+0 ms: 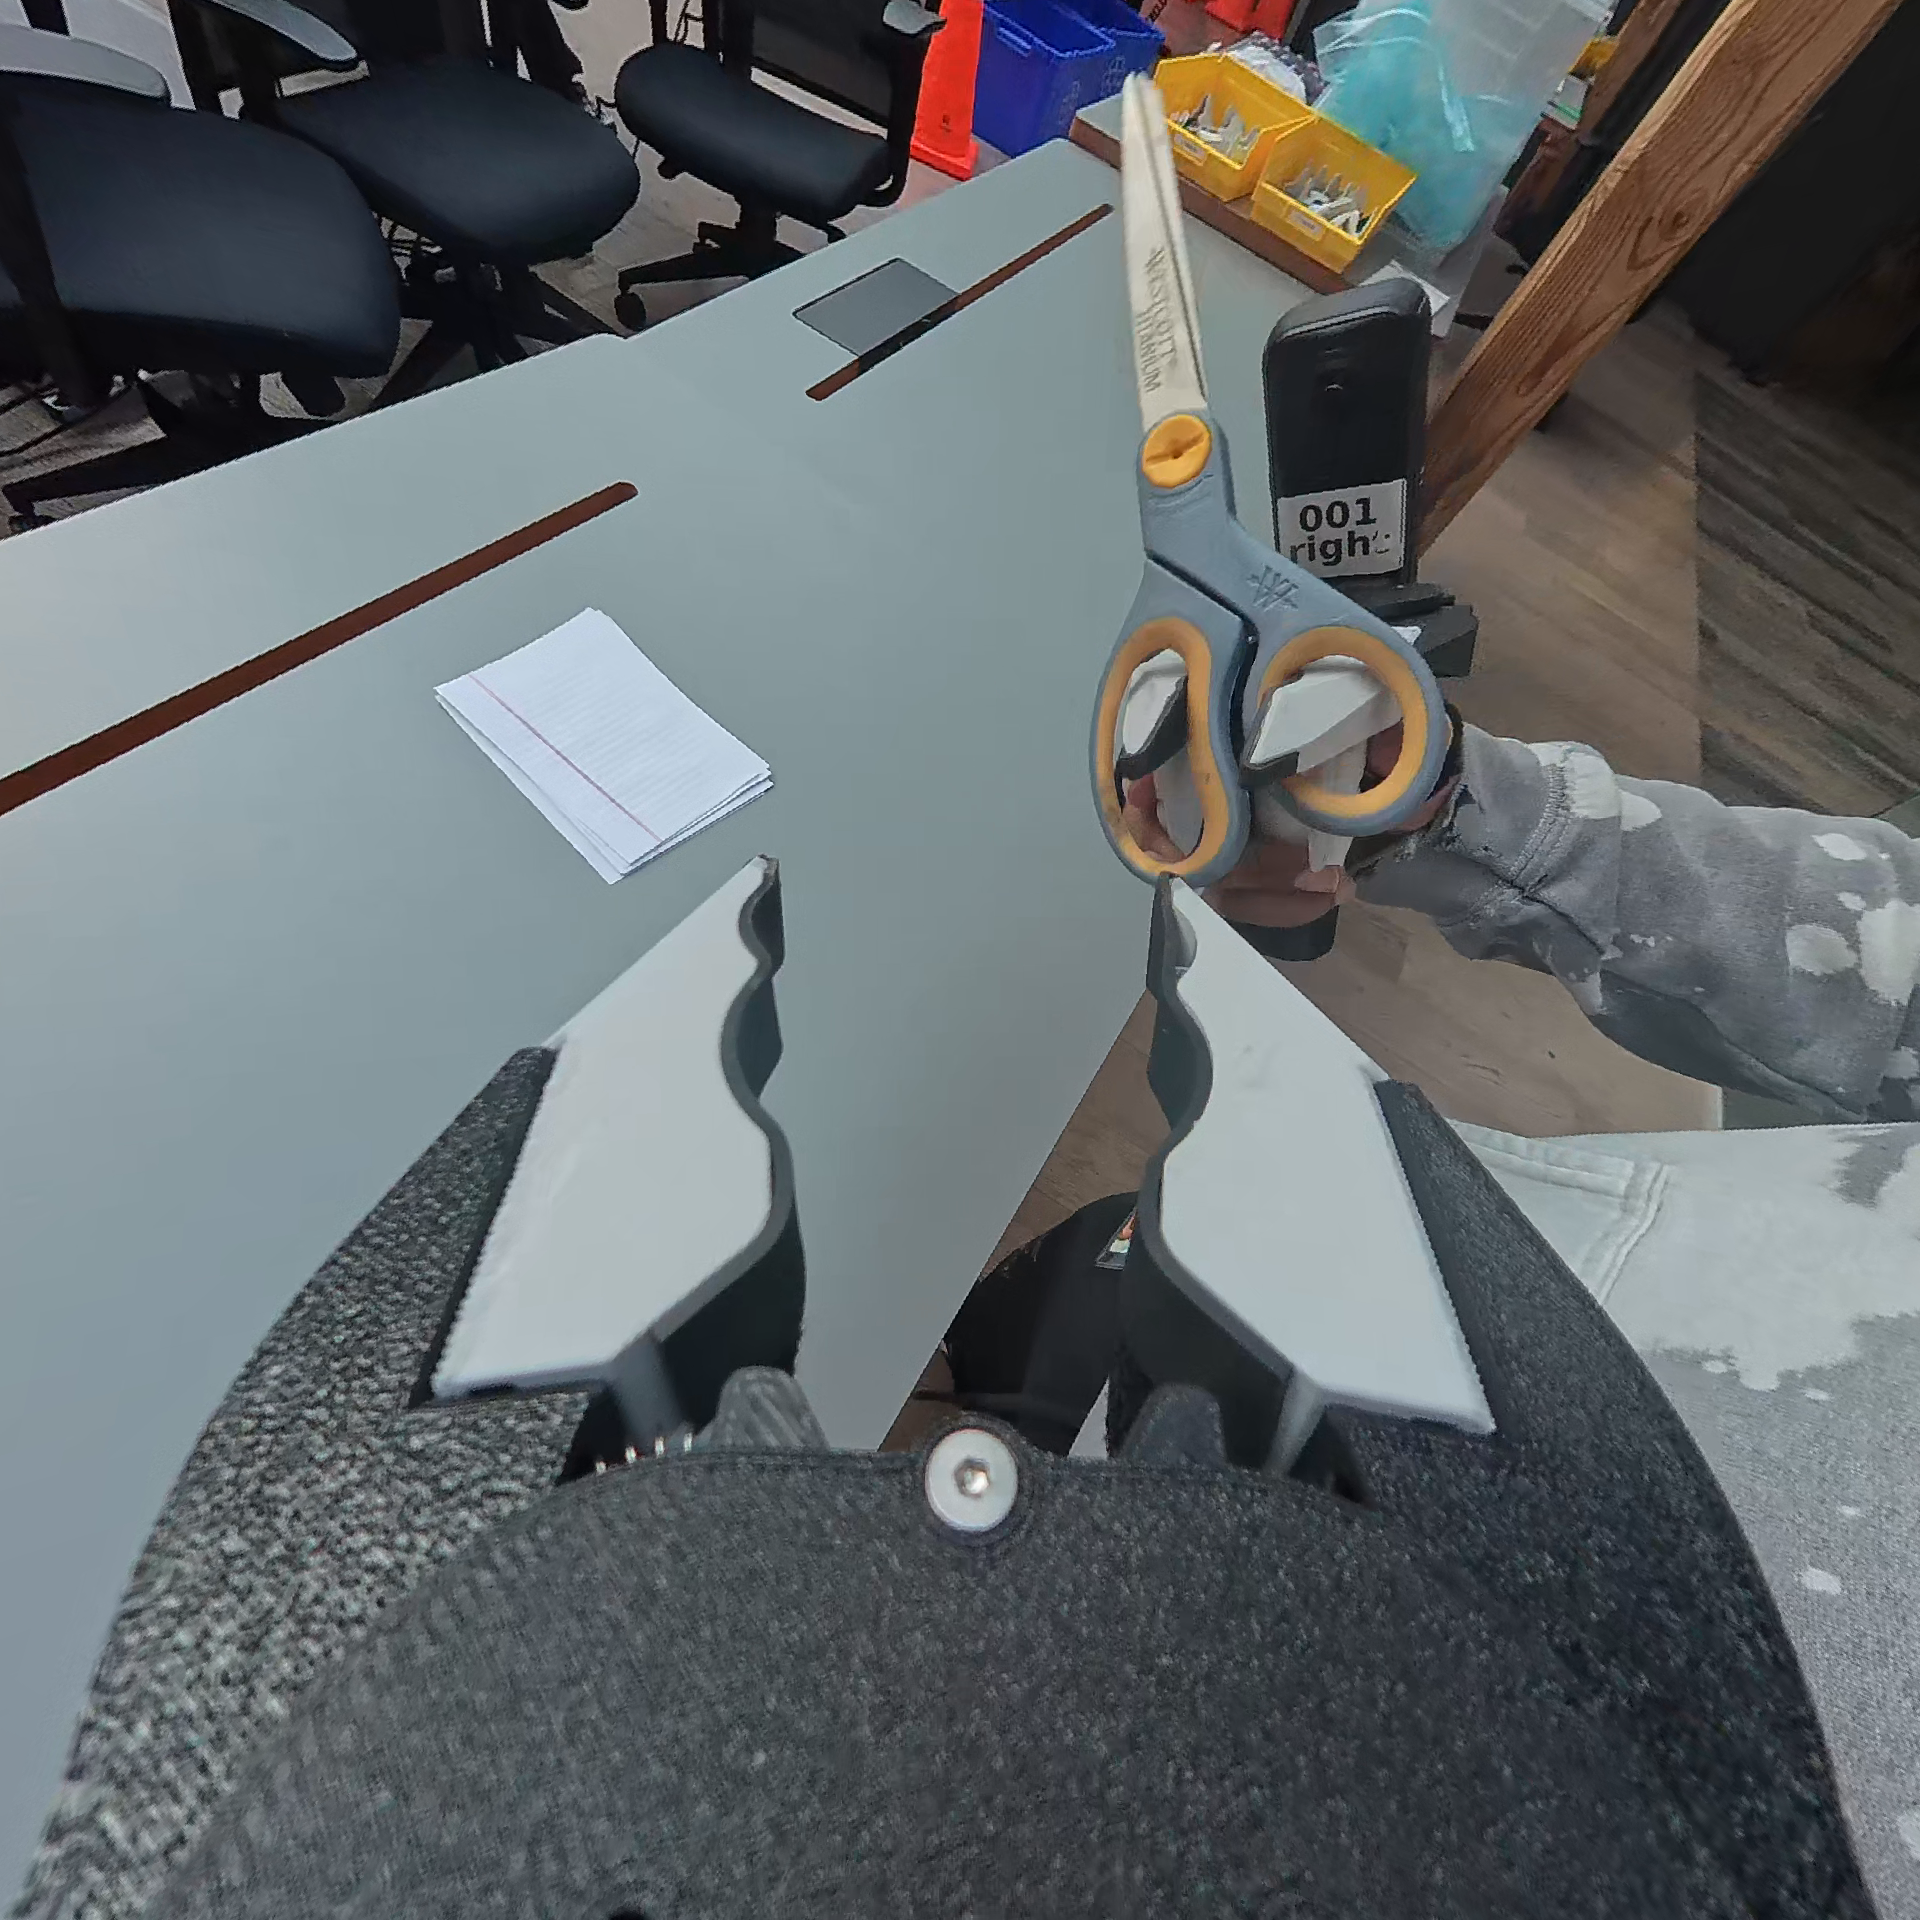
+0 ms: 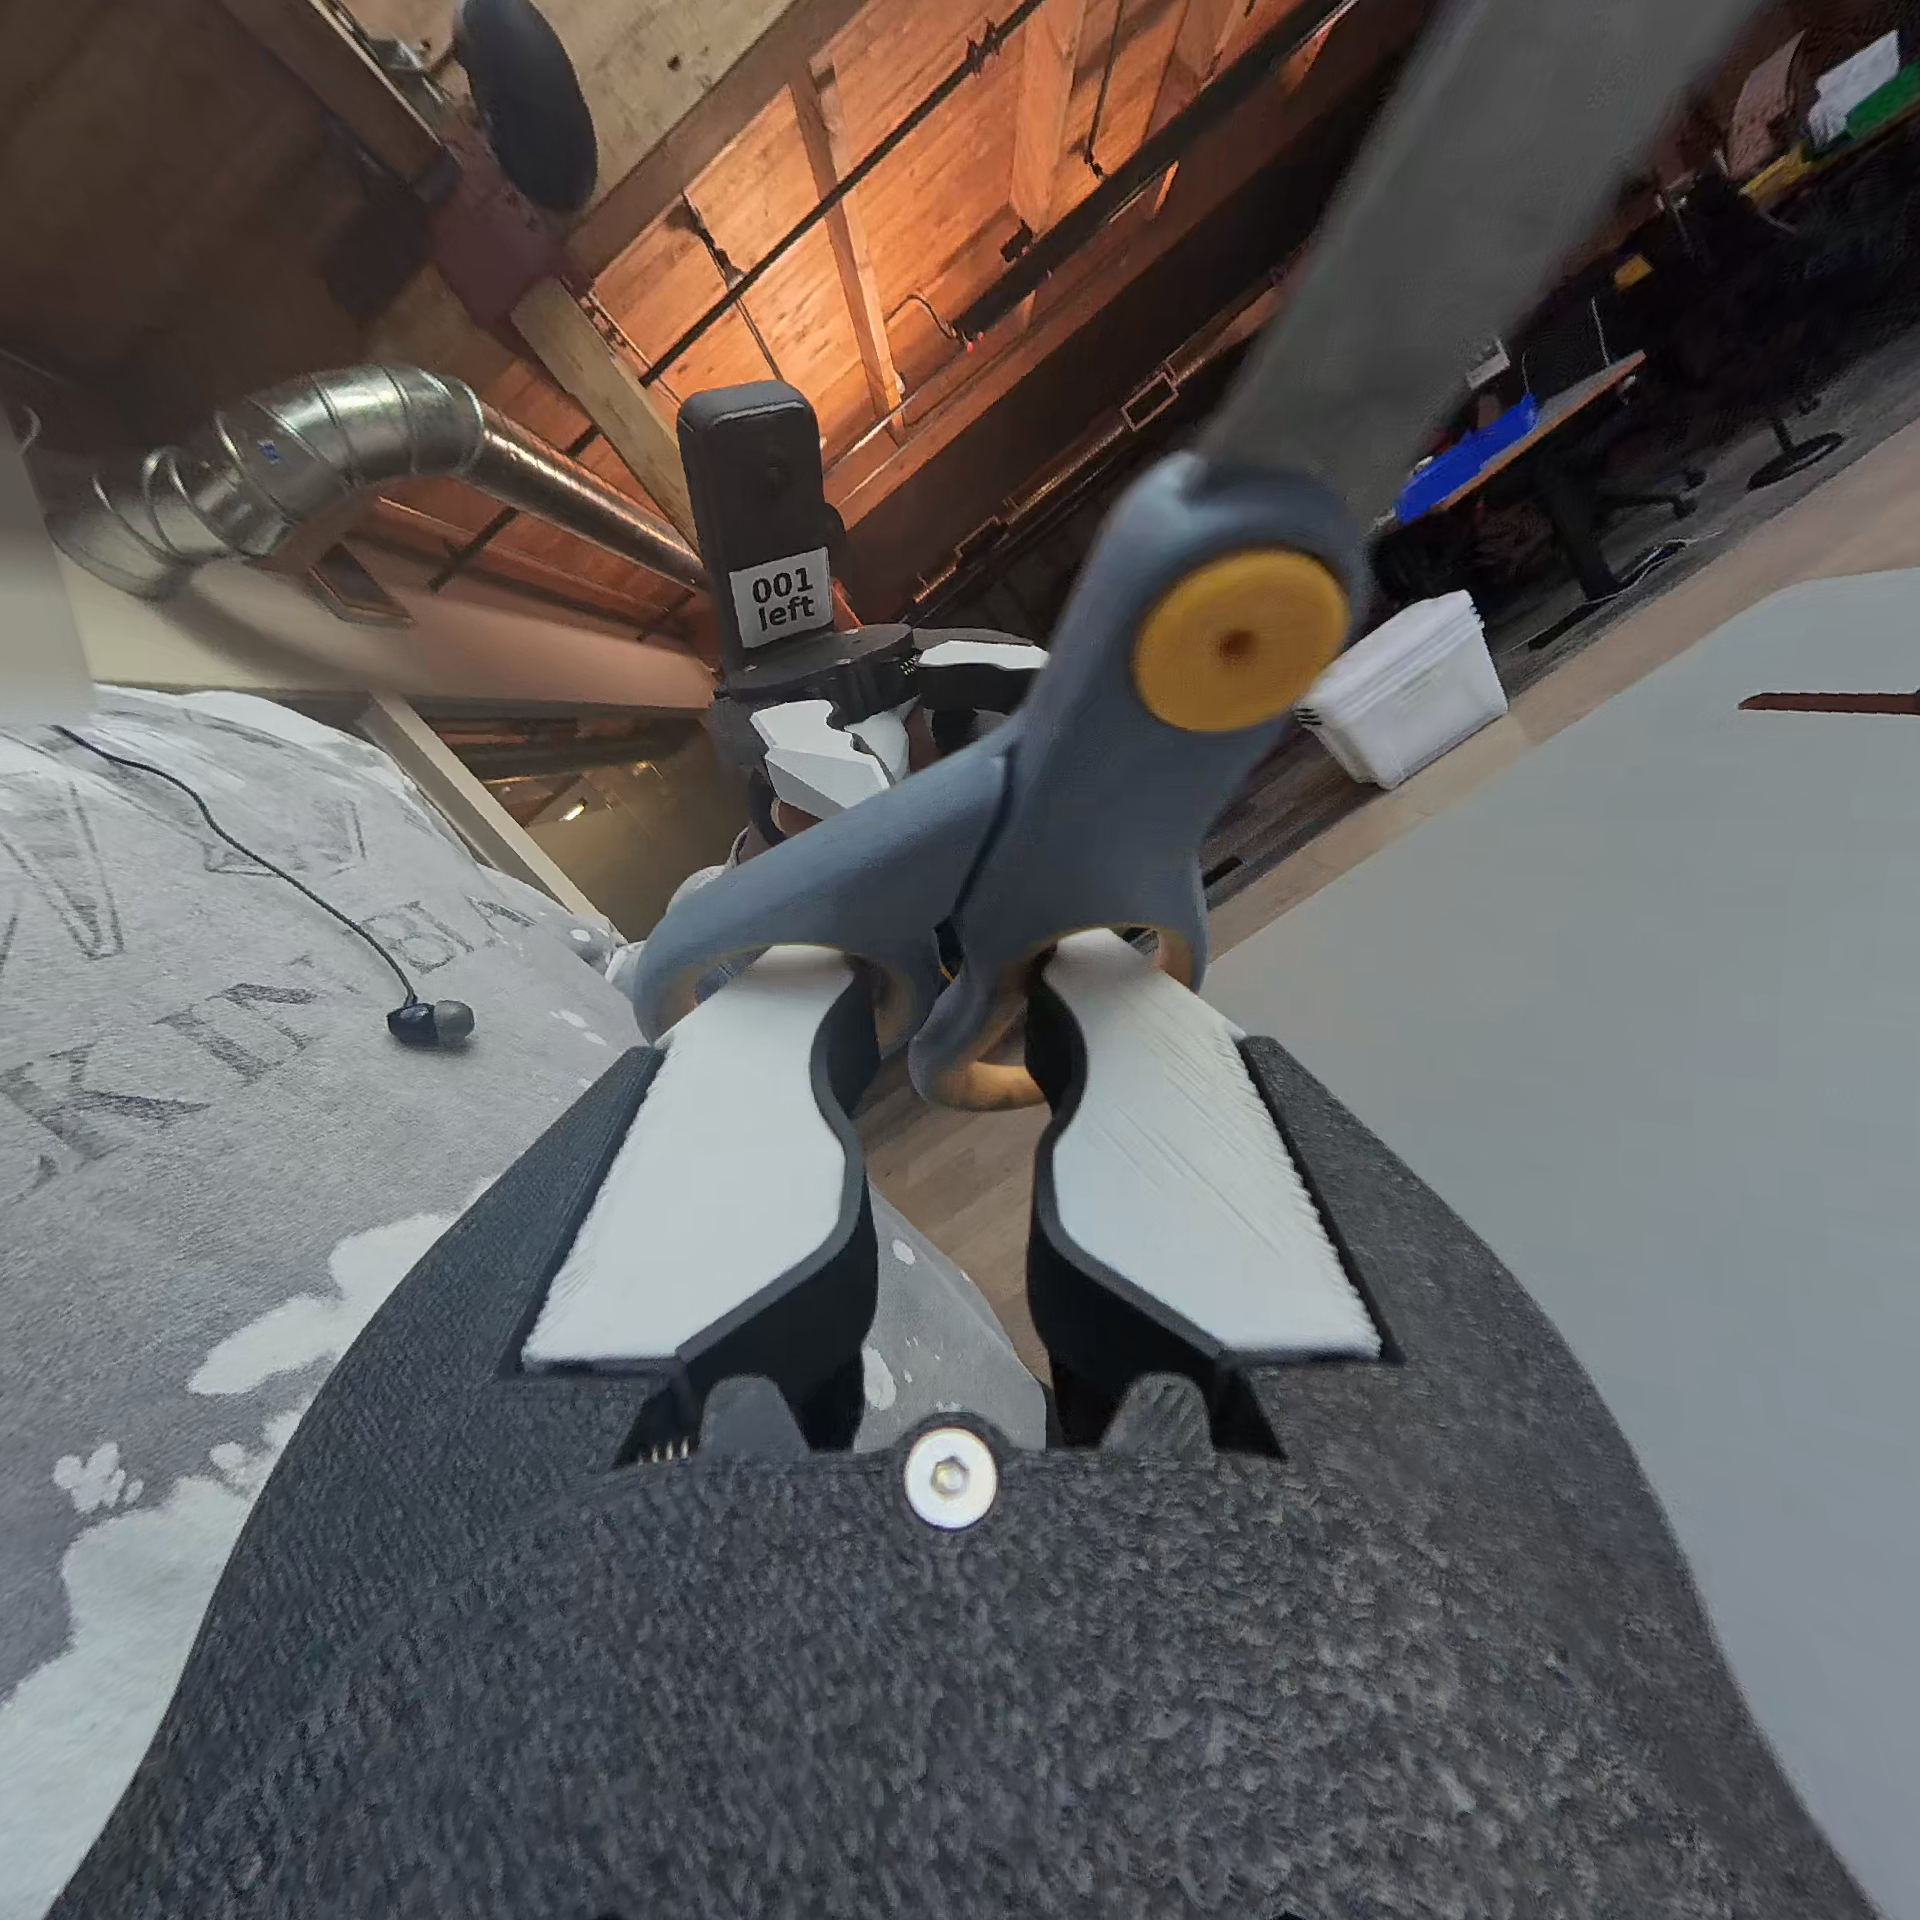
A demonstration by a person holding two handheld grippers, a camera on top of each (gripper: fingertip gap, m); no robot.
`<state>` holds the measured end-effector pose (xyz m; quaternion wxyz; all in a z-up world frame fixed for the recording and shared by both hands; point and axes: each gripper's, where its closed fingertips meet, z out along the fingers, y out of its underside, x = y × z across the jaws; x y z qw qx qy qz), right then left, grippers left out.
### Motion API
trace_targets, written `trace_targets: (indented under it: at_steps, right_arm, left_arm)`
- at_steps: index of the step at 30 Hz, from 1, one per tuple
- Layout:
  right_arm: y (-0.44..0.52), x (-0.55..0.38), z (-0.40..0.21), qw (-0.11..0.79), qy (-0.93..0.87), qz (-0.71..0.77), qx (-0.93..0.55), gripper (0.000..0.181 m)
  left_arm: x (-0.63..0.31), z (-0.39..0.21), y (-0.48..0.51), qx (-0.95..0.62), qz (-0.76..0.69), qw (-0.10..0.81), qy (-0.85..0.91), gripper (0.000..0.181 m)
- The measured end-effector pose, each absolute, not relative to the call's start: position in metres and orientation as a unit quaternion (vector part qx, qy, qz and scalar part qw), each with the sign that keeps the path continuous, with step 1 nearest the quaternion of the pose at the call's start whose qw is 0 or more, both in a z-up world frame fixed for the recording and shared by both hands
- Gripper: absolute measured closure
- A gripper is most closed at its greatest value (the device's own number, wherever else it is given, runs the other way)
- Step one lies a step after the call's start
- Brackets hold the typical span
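While the right tongs (image 2: 951, 961) sit threaded through the lettered scissors' (image 1: 1236, 644) handle loops, the left tongs (image 1: 966, 883) hang spread beside them, near the lined cards (image 1: 608, 743).

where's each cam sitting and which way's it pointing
Left wrist view: on the left gripper, looking down over the grey table and stack of cards; its own open fingers and a sleeve show.
Right wrist view: on the right gripper, tilted up at the ceiling; its fingers sit through the scissors handles.
Shared: scissors, table, each other's gripper.
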<state>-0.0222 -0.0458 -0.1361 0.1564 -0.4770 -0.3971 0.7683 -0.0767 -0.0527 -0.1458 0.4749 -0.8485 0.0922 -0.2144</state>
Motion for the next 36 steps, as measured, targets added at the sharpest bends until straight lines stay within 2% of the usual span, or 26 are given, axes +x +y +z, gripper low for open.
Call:
trace_targets:
  at_steps: [6, 8, 10, 15, 16, 17, 18, 22, 24, 25, 27, 28, 36]
  right_arm:
    - [-0.044, -0.018, -0.14, 0.165, -0.404, 0.757, -0.486, 0.157]
    - [-0.045, -0.017, -0.133, 0.154, -0.394, 0.769, -0.479, 0.142]
    - [-0.043, -0.018, -0.13, 0.152, -0.382, 0.776, -0.478, 0.135]
    - [-0.041, -0.017, -0.116, 0.151, -0.364, 0.796, -0.46, 0.127]
    - [-0.041, -0.017, -0.115, 0.149, -0.364, 0.796, -0.46, 0.121]
    - [-0.042, -0.018, -0.114, 0.142, -0.364, 0.797, -0.461, 0.104]
    - [-0.044, -0.019, -0.114, 0.137, -0.371, 0.793, -0.463, 0.096]
    - [-0.045, -0.02, -0.11, 0.146, -0.377, 0.792, -0.458, 0.102]
    - [-0.045, -0.021, -0.112, 0.154, -0.386, 0.784, -0.461, 0.113]
    - [-0.045, -0.021, -0.113, 0.157, -0.392, 0.78, -0.462, 0.122]
    - [-0.043, -0.022, -0.117, 0.172, -0.405, 0.766, -0.469, 0.154]
    - [-0.041, -0.022, -0.121, 0.172, -0.409, 0.761, -0.474, 0.159]
    - [-0.035, -0.023, -0.151, 0.196, -0.456, 0.69, -0.526, 0.161]
  left_arm:
    - [-0.079, -0.148, -0.052, -0.85, -0.212, 0.473, 0.09, 0.111]
    - [-0.08, -0.149, -0.051, -0.851, -0.212, 0.472, 0.09, 0.111]
    - [-0.08, -0.149, -0.05, -0.851, -0.215, 0.472, 0.09, 0.111]
    - [-0.082, -0.149, -0.05, -0.85, -0.22, 0.471, 0.087, 0.112]
    - [-0.082, -0.15, -0.05, -0.85, -0.22, 0.471, 0.087, 0.112]
    - [-0.083, -0.15, -0.05, -0.85, -0.222, 0.47, 0.087, 0.112]
    - [-0.083, -0.15, -0.05, -0.849, -0.224, 0.47, 0.086, 0.112]
    - [-0.085, -0.151, -0.05, -0.849, -0.227, 0.471, 0.084, 0.112]
    - [-0.087, -0.151, -0.05, -0.848, -0.227, 0.471, 0.083, 0.112]
    - [-0.087, -0.151, -0.05, -0.848, -0.228, 0.471, 0.083, 0.112]
    - [-0.089, -0.152, -0.05, -0.849, -0.228, 0.471, 0.083, 0.112]
    - [-0.09, -0.152, -0.05, -0.848, -0.228, 0.471, 0.082, 0.112]
    - [-0.095, -0.155, -0.048, -0.847, -0.238, 0.469, 0.077, 0.117]
